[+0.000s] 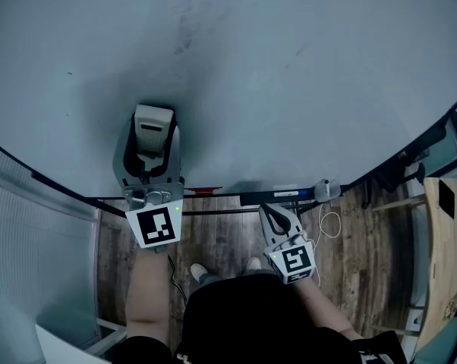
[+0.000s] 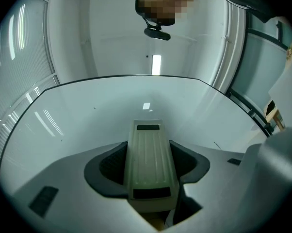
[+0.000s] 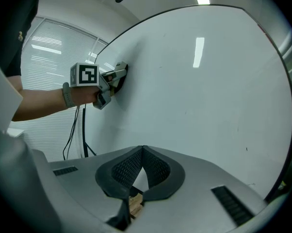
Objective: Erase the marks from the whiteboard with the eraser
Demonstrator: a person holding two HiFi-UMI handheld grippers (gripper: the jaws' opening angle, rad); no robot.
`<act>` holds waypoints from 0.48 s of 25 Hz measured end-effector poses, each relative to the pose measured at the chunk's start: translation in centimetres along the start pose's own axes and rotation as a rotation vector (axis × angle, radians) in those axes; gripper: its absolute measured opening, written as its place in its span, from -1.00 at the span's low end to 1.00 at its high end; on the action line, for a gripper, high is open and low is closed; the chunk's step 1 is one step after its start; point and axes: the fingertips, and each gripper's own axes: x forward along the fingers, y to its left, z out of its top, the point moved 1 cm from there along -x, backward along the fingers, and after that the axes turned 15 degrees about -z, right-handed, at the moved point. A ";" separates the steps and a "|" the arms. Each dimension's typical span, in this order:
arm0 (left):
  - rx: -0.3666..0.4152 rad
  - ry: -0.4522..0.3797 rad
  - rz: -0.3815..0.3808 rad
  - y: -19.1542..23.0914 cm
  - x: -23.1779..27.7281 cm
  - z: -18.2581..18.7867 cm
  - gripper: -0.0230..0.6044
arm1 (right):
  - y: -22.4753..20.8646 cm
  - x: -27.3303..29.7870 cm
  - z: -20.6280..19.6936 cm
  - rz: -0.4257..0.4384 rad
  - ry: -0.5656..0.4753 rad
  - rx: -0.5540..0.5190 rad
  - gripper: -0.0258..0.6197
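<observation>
Head view shows the left tongs (image 1: 151,146) clamped on the pale eraser (image 1: 153,121), which is pressed flat against the whiteboard (image 1: 304,67) low down, just above the board's bottom edge; faint grey smudges (image 1: 184,36) sit higher up, well apart from it. Below the board, near its ledge (image 1: 278,196), the right tongs (image 1: 274,214) hang clenched tip to tip with nothing between them

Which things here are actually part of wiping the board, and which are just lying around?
In the job: whiteboard, its faint smudges, eraser, left gripper with jaws shut on the eraser.
Lying about: right gripper, jaws together and empty; white cable; wooden panel at the right.
</observation>
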 end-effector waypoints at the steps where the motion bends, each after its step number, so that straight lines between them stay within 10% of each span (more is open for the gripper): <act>1: -0.006 0.022 -0.010 -0.6 -0.4 -0.9 -0.10 | 0.0 -0.1 -0.2 -0.003 0.006 0.002 -0.83; 12: -0.189 0.201 -0.065 -5.1 -5.0 -9.2 -0.10 | 0.1 -1.6 -1.8 -0.029 0.054 0.009 -0.83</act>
